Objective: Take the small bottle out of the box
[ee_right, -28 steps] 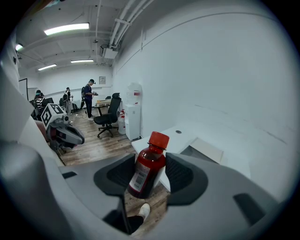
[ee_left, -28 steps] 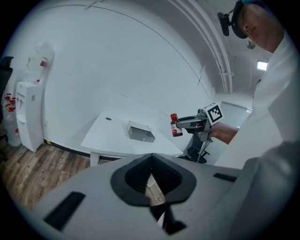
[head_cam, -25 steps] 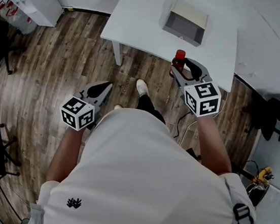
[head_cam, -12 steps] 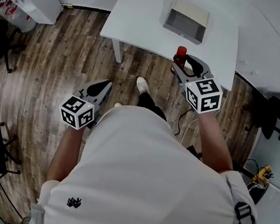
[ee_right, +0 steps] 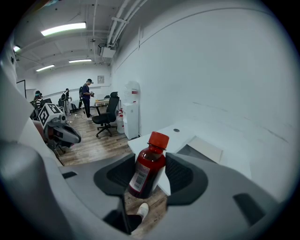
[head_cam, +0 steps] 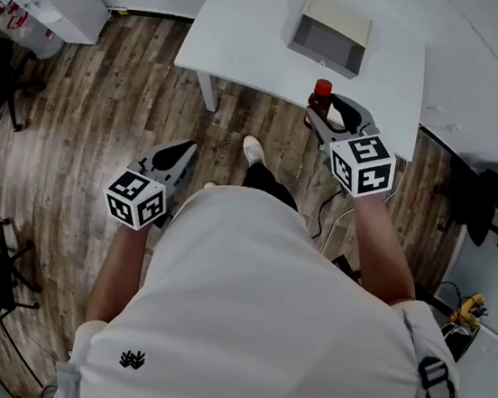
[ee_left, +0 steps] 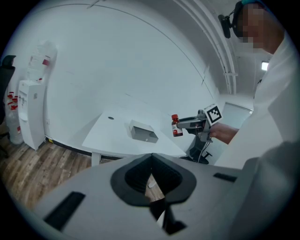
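The small bottle is out of the box, clamped nearly upright in the right gripper at the near edge of the table. The left gripper hangs over the floor, jaws together on nothing (idle, I'd say). Only setting the bottle down seems left

This one's an open-plan office doubling as a lab: white angular desk on brown wood-plank flooring, black swivel office chair, white water dispenser, long ceiling strip lights overhead.
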The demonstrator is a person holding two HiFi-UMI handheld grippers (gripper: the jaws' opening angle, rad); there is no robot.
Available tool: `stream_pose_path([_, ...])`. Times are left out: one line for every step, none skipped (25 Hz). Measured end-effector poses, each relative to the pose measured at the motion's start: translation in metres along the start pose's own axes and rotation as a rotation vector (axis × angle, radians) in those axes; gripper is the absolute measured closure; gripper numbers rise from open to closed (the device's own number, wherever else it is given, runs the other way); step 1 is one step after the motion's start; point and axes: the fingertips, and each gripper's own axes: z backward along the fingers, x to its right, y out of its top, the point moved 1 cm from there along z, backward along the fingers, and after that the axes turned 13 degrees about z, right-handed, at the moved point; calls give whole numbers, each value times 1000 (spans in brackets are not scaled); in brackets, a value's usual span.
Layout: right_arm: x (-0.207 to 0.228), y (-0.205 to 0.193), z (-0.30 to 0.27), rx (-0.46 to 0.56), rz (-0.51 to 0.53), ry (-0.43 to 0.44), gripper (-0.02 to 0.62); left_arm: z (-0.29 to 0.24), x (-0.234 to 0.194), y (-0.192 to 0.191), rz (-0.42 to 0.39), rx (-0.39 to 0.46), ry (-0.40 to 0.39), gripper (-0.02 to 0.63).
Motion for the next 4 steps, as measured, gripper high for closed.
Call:
stream_pose_path([2, -1, -1, -1, -3, 1, 390, -2, -1, 1, 0, -1, 1, 600])
stream_pose_path([3, -2, -2, -3, -5, 1, 390, -3, -1, 2, 1, -2, 2, 600])
stream_pose_path([5, -4, -3, -4, -7, 2, 390, -5, -1, 2, 1, -3, 2, 600])
stream_pose_path([7, -5, -4, -6, -10, 2, 390, -6, -2, 3, 1, -4, 3, 600])
